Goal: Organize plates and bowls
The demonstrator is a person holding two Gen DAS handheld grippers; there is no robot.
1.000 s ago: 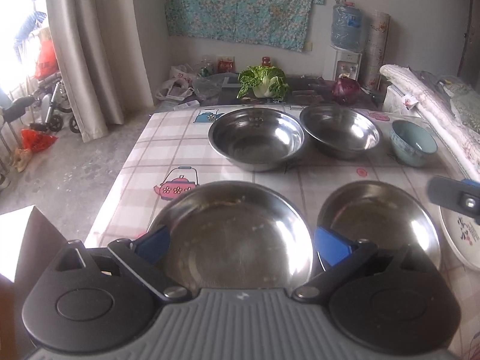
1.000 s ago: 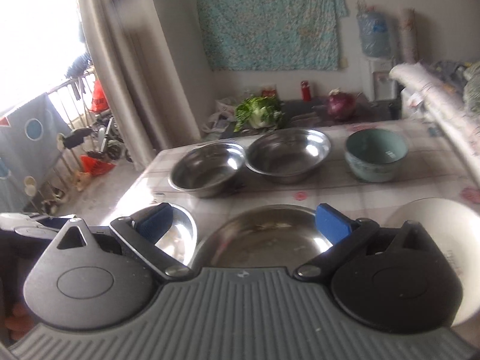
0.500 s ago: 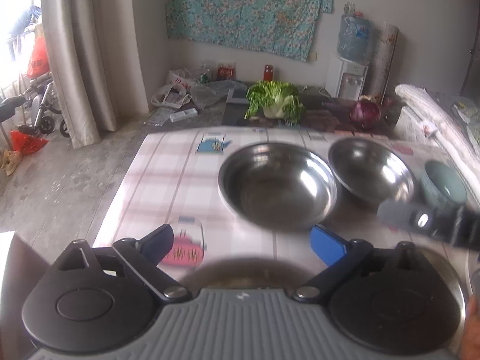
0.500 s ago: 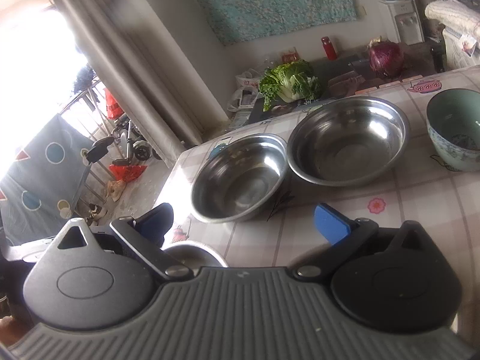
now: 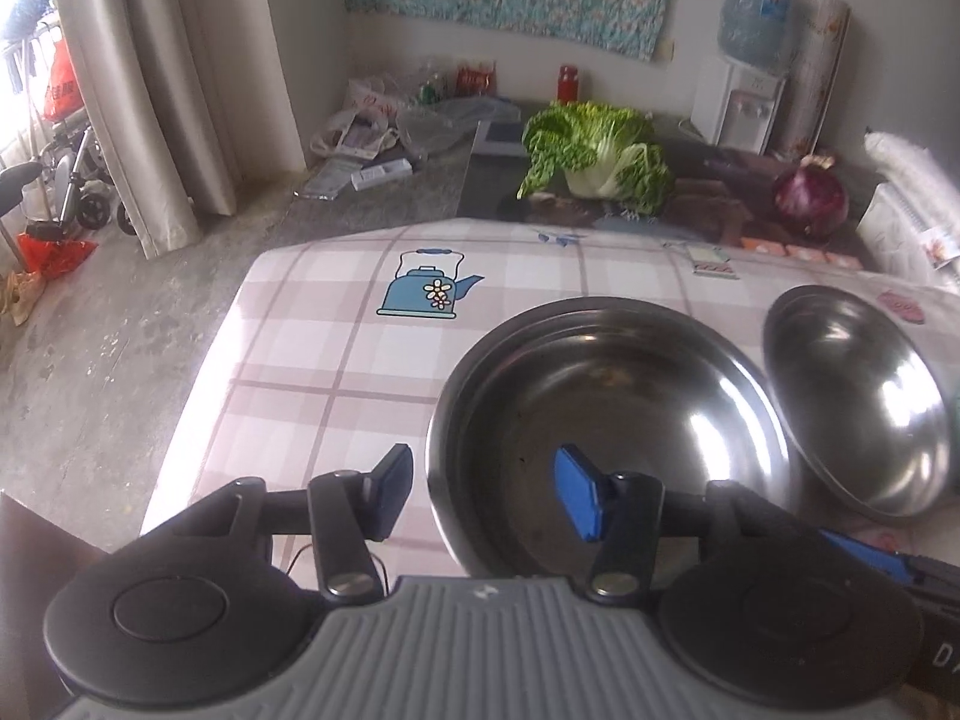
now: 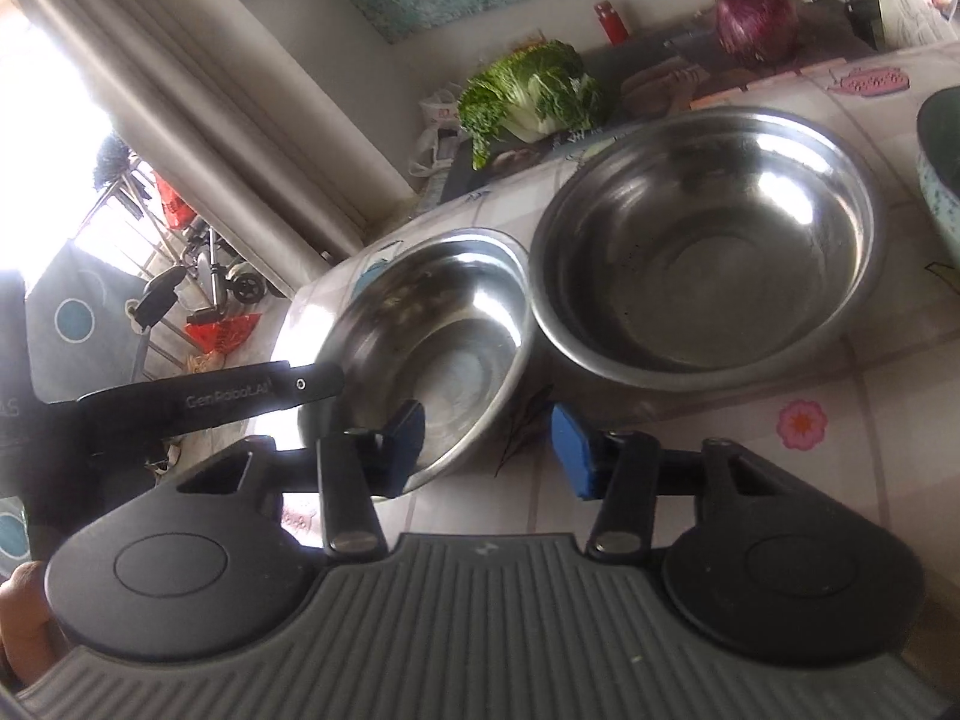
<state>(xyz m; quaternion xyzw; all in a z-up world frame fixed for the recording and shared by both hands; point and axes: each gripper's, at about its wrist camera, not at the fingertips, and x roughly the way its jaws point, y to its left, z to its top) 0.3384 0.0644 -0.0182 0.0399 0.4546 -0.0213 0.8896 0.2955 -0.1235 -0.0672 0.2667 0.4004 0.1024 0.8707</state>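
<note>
Left steel bowl: a round stainless-steel bowl [image 5: 606,420] is set on the plaid tablecloth with teapot prints [image 5: 312,348]; its near-left rim is straddled by the left gripper [image 5: 489,495].
Left gripper: one blue pad [image 5: 576,501] is seen inside the bowl, the dark one outside the wall; the jaws have just been closing, with the rim between them, but no pressing of the pads on the metal is shown, so it is read as not yet clenched.
Right gripper [image 6: 489,447]: its jaws have also just been closing; the near-right rim of the same bowl [image 6: 420,348] is between them, the left pad inside, the blue pad [image 6: 570,450] over the cloth outside, with a gap visible.
Second steel bowl: a wider stainless-steel bowl [image 6: 708,240] is placed just right of the left steel bowl, rims nearly touching.
Ceramic bowl: a pale blue-green bowl [image 6: 939,162] is cut by the frame edge, right of the second bowl.
Beyond the left steel bowl: a leafy green cabbage [image 5: 594,156] and a purple onion [image 5: 810,198] lie on a dark counter [image 5: 480,180] past the table's end.
In the way: the left gripper's black finger [image 6: 240,399] crosses the bowl's left side in the right wrist view.
</note>
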